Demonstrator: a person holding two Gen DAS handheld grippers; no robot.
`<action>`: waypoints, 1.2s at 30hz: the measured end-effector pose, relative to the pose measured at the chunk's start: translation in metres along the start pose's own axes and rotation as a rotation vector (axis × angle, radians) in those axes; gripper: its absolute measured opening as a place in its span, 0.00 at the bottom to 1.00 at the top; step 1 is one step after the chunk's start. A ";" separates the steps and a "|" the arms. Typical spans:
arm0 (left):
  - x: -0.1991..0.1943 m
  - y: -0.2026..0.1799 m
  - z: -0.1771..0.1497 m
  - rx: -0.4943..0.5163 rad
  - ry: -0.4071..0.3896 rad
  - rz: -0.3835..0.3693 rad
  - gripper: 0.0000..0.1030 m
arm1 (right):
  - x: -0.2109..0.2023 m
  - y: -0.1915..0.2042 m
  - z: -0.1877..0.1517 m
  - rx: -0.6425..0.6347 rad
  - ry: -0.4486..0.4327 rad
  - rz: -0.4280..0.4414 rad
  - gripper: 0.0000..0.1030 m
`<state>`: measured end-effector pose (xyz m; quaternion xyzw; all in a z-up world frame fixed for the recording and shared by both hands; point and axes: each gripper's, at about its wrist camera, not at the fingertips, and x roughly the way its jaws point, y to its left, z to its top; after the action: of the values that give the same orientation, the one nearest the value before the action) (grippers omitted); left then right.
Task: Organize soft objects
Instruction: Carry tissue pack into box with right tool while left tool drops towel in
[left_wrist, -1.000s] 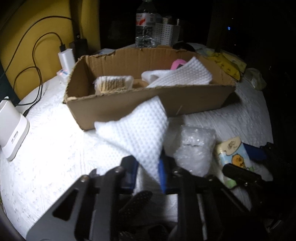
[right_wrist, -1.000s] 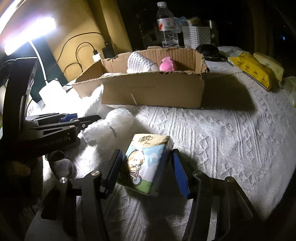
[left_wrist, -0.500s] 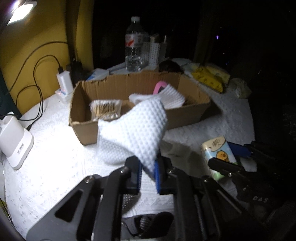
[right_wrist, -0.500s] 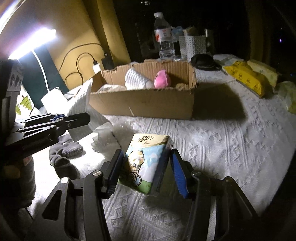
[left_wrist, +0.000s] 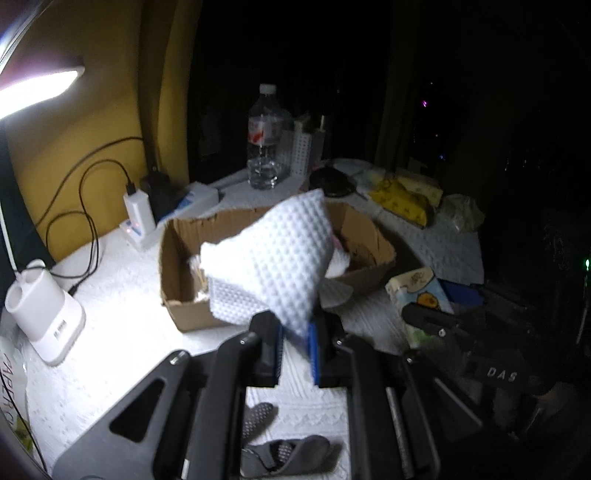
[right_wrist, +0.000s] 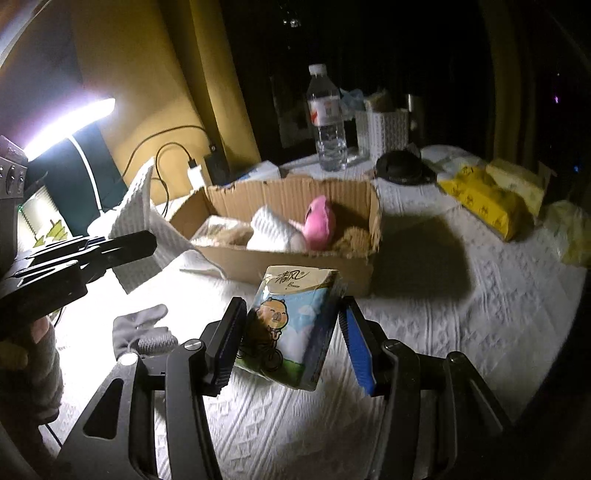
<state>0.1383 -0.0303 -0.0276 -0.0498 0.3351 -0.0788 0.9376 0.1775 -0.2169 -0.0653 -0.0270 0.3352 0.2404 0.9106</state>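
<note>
My left gripper (left_wrist: 295, 332) is shut on a white dimpled cloth (left_wrist: 273, 254) and holds it in the air just before the open cardboard box (left_wrist: 173, 258). The cloth hides much of the box's inside. My right gripper (right_wrist: 291, 332) is shut on a tissue pack (right_wrist: 291, 325) with a cartoon animal on it, lifted above the white bedspread near the box (right_wrist: 306, 266). In the box lie a pink plush toy (right_wrist: 319, 223), a rolled white cloth (right_wrist: 271, 230) and something tan. From the right wrist view the left gripper (right_wrist: 140, 242) and its cloth (right_wrist: 138, 218) are at the left.
Grey socks (left_wrist: 284, 454) (right_wrist: 142, 332) lie on the bedspread by the grippers. A water bottle (right_wrist: 327, 118), white basket (right_wrist: 386, 129), dark round object (right_wrist: 400, 171) and yellow packs (right_wrist: 484, 199) stand behind the box. Chargers and cables (left_wrist: 138, 214) and a white dock (left_wrist: 44, 314) are at the left.
Both grippers have risen higher above the bedspread, each still holding its item. The white cloth has moved up and now hangs in front of the box's opening.
</note>
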 end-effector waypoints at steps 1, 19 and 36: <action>-0.001 0.001 0.002 0.001 -0.004 0.000 0.11 | 0.000 0.000 0.003 -0.002 -0.006 -0.001 0.53; 0.005 0.009 0.039 0.035 -0.064 0.013 0.11 | 0.016 -0.006 0.044 -0.037 -0.053 -0.005 0.53; 0.052 0.013 0.042 0.027 -0.047 0.045 0.11 | 0.054 -0.031 0.064 -0.021 -0.061 -0.015 0.54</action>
<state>0.2067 -0.0250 -0.0294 -0.0313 0.3130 -0.0608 0.9473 0.2653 -0.2077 -0.0530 -0.0317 0.3047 0.2376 0.9218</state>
